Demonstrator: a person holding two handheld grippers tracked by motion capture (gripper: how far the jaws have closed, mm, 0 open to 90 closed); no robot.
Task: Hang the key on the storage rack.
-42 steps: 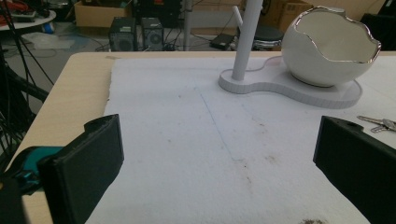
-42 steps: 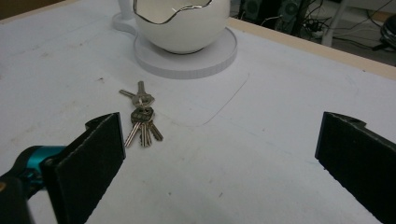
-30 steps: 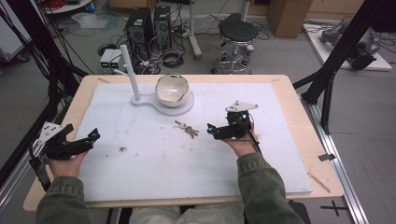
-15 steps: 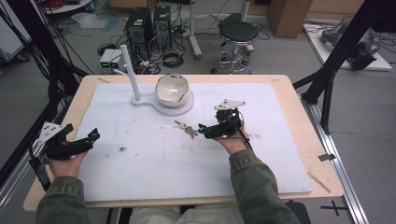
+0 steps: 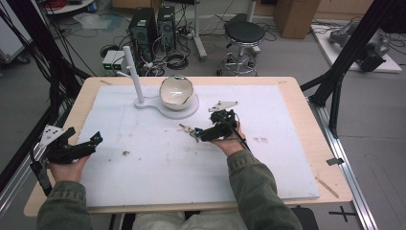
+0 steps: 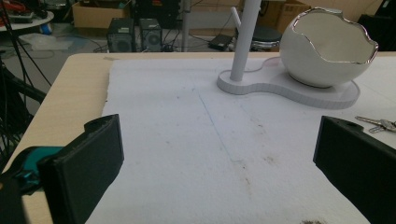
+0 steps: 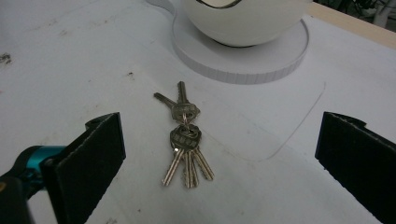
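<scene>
- Between my right gripper [image 7: 219, 168] jaws, which stand wide apart and hold nothing, lies the bunch of keys [image 7: 184, 137], flat on the white mat [image 7: 70, 60]. I judge the wide opening deliberate: it gives room to straddle the whole bunch before closing.
- On the high view, the right gripper [image 5: 207, 133] sits low over the mat with its tips pointing toward the keys [image 5: 189, 130], which lie just beyond them, close but apart. The hand [image 5: 229, 142] cradles the tool from below, which I take as a low, raking approach suited to a flat object.
- The keys fan out in two groups joined at a ring: two blades pointing toward the stand, several more pointing back toward the gripper. They rest nearer the left-hand jaw than the right-hand one in the right gripper view, so I would shift slightly before closing.
- Just past the keys stands the egg-shaped bowl [image 7: 243, 18] on its round white base [image 7: 243, 60], near the keys but not touching. In my judgement it is the likely destination.
- At the near left edge of the mat, my left gripper [image 5: 91, 143] is parked well apart from the work, jaws likewise spread and empty. Its own view looks across the bare mat toward the post [image 6: 245, 39] and bowl [image 6: 327, 49], with the keys [image 6: 376, 123] at the far right.
</scene>
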